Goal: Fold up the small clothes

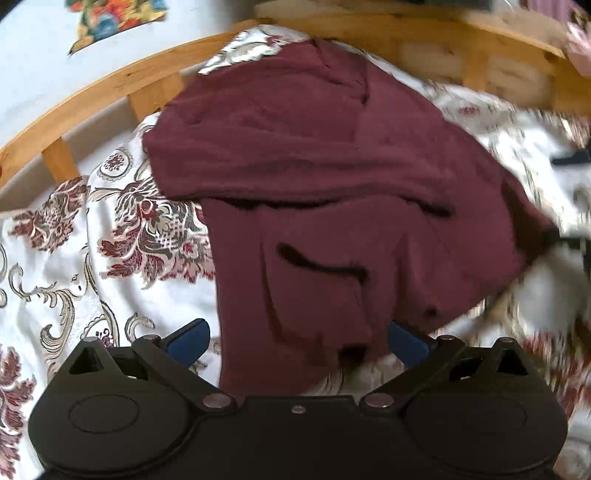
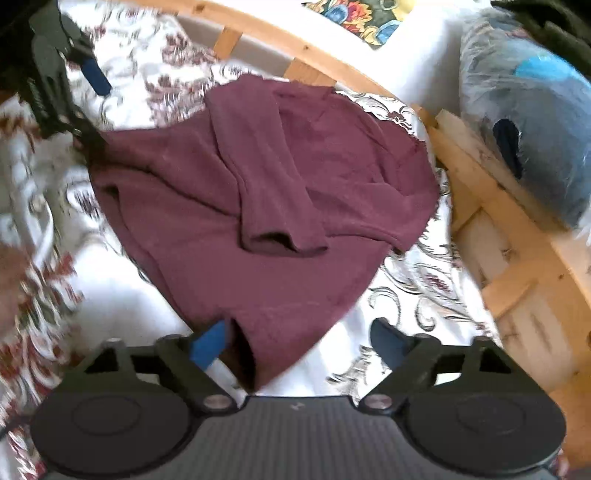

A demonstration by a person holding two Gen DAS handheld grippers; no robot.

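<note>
A maroon knit garment (image 1: 317,155) lies spread on a white bedspread (image 1: 74,266) with a red flower pattern. In the right wrist view the garment (image 2: 258,177) has one sleeve (image 2: 266,192) folded across its middle. My left gripper (image 1: 299,343) is open, its blue pads (image 1: 188,341) standing either side of the garment's near edge. My right gripper (image 2: 299,339) is open too, and a corner of the garment lies between its fingers, close to the left pad (image 2: 208,345). The left gripper (image 2: 92,107) also shows at the garment's far left corner.
A curved wooden bed rail (image 1: 110,88) runs behind the garment, and the same rail (image 2: 491,206) passes down the right side. A plastic-wrapped blue bundle (image 2: 528,122) sits beyond it. A colourful patterned cloth (image 1: 110,22) lies on a white surface at the back.
</note>
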